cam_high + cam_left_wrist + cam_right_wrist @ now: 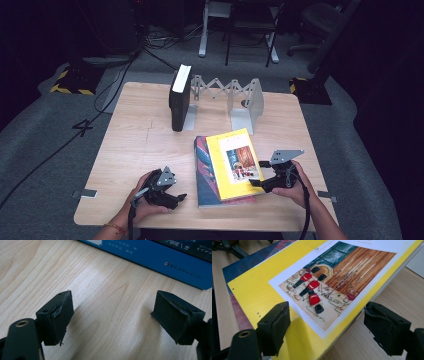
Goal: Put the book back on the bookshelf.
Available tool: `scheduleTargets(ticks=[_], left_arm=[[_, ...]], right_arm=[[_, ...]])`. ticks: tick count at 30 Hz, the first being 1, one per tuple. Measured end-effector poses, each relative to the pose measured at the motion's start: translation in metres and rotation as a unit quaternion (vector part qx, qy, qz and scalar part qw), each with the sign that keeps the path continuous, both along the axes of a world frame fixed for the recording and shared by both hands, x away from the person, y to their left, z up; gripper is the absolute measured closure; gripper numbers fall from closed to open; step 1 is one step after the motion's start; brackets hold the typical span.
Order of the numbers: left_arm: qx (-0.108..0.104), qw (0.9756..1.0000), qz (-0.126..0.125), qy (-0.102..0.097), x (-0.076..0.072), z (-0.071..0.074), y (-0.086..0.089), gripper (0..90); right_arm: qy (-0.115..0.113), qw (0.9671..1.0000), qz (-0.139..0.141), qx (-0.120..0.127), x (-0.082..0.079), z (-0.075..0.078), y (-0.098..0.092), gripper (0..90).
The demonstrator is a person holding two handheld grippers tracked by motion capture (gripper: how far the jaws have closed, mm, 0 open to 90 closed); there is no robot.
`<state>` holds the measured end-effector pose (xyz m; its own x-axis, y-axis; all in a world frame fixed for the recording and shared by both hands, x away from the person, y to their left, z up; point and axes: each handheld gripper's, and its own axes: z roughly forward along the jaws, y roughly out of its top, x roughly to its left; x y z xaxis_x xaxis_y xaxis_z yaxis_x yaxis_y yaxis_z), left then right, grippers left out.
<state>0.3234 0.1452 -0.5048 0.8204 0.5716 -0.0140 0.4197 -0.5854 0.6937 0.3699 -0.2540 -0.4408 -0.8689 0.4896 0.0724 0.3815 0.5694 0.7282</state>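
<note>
The thin yellow paperback book with a picture cover (322,287) lies flat on a larger blue-and-red book (202,175), right in front of the right claw (325,322), whose jaws stand wide astride its near corner, not pressing. It looks light, a bit floppy, with a glossy, slippery cover; pinching the free right edge seems best. The left claw (112,315) gapes wide and empty over the pale wooden bench (135,140). Beyond stand a black upright book (179,97), a grey folding rack (235,97) and a dim room

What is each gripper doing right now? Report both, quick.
Left gripper: jaws open, nothing between them.
Right gripper: jaws open astride the yellow book corner, not clamped.
</note>
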Motion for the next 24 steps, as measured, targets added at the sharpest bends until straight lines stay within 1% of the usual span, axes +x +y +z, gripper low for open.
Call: scheduleTargets(ticks=[3,9,13,14,16,17,19,21,24], left_arm=[[0.001,1.0,-0.001,0.0,0.002,0.0,0.0,17.0],[0.002,1.0,-0.003,-0.001,0.003,0.0,0.0,17.0],[0.001,1.0,-0.002,0.0,0.003,0.0,-0.001,17.0],[0.0,1.0,-0.001,0.0,0.003,0.0,-0.001,17.0],[0.0,1.0,-0.001,0.0,0.004,0.0,-0.001,17.3],[0.0,1.0,-0.001,0.0,0.004,0.0,-0.001,17.4],[-0.001,1.0,-0.001,0.001,0.004,0.0,-0.001,17.4],[-0.001,1.0,-0.001,0.001,0.004,0.0,-0.001,17.4],[-0.001,1.0,-0.001,0.001,0.004,0.0,-0.001,17.4]], right_arm=[[-0.002,1.0,0.002,-0.001,0.0,0.001,0.001,21.4],[-0.012,0.9998,0.009,0.01,0.001,0.008,0.004,23.1],[-0.018,0.9997,0.014,0.01,0.004,0.012,0.005,23.7],[-0.014,0.9996,0.021,0.013,0.007,0.013,0.005,23.8],[-0.011,0.9994,0.024,0.021,0.013,0.014,0.005,24.8],[-0.001,0.9992,0.027,0.03,0.019,0.015,0.005,24.8],[0.012,0.9988,0.027,0.04,0.027,0.013,0.005,25.0],[0.01,0.9994,0.022,0.027,0.032,0.01,0.008,25.9],[0.011,0.9996,0.022,0.01,0.036,0.004,0.013,25.8]])
